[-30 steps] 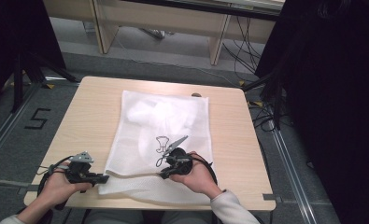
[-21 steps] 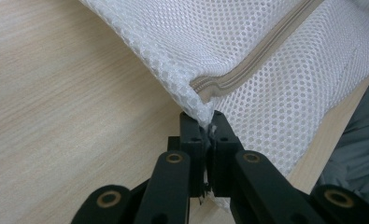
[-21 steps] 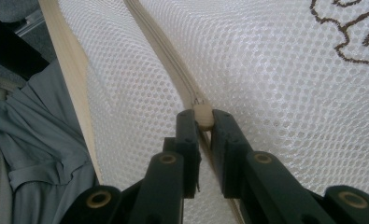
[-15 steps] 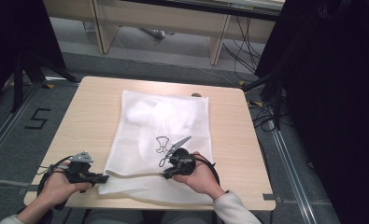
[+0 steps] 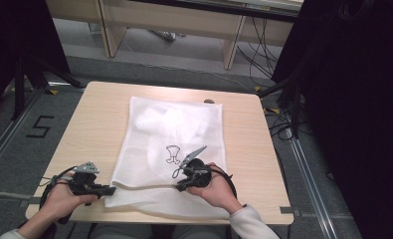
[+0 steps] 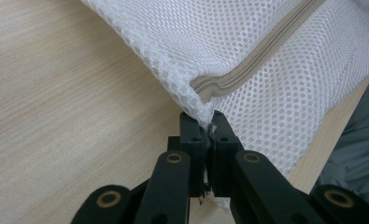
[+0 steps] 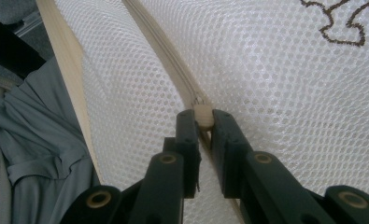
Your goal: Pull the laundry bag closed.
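We see the left gripper (image 6: 209,132) clamped on the corner of the white mesh laundry bag (image 5: 171,149), at the zipper's (image 6: 261,51) end. The right gripper (image 7: 202,122) pinches the beige zipper pull (image 7: 203,115). The bag lies flat on the wooden table (image 5: 99,114), at its middle.

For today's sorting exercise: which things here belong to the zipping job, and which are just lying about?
In the job:
white mesh laundry bag
zip pull, gripped by right gripper
bag corner, pinched by left gripper

Lying about:
cables on floor
floor marking "5"
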The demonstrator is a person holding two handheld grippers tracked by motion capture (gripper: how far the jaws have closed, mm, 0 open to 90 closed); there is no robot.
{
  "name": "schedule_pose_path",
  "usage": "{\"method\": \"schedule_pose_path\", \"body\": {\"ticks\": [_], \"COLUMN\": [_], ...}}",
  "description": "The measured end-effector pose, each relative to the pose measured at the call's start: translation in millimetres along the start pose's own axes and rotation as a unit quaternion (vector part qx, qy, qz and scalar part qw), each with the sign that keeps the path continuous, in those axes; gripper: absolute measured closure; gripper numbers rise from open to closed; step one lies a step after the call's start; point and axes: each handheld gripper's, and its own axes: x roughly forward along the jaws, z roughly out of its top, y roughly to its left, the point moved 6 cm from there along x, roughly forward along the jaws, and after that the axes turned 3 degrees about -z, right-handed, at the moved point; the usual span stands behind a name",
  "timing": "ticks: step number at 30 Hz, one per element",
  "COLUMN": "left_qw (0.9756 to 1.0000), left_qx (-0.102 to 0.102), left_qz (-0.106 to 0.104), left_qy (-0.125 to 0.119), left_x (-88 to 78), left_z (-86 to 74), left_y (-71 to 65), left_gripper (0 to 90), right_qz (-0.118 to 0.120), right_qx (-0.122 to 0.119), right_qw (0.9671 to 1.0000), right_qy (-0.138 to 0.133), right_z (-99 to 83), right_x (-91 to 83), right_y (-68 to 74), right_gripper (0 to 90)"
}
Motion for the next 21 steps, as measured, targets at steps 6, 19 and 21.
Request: {"method": "schedule_pose_path", "body": {"ticks": [6,19,21], "left_qw": [1.0,1.0,1.0], "left_qx": [-0.002,-0.002,-0.001], "left_qz": [-0.001,0.0,0.0], "left_qy": [-0.001,-0.001,0.0], "left_x": [-0.3,0.0,0.0], "left_z": [0.0,0.0,-0.1], "left_y": [0.0,0.1,0.2], "left_gripper": [86.3,86.2,86.3], "right_qz": [-0.001,-0.003,-0.003], "right_qx": [-0.003,0.006,0.006], "right_qw": [1.0,1.0,1.0], "right_qy": [-0.004,-0.004,-0.004], "right_z": [-1.5,-6.4,-7.1], "right_x": [-1.1,-5.3,-5.5], "right_y": [-2.7,-5.2,-5.8], "right_gripper": [82.0,82.0,81.9]}}
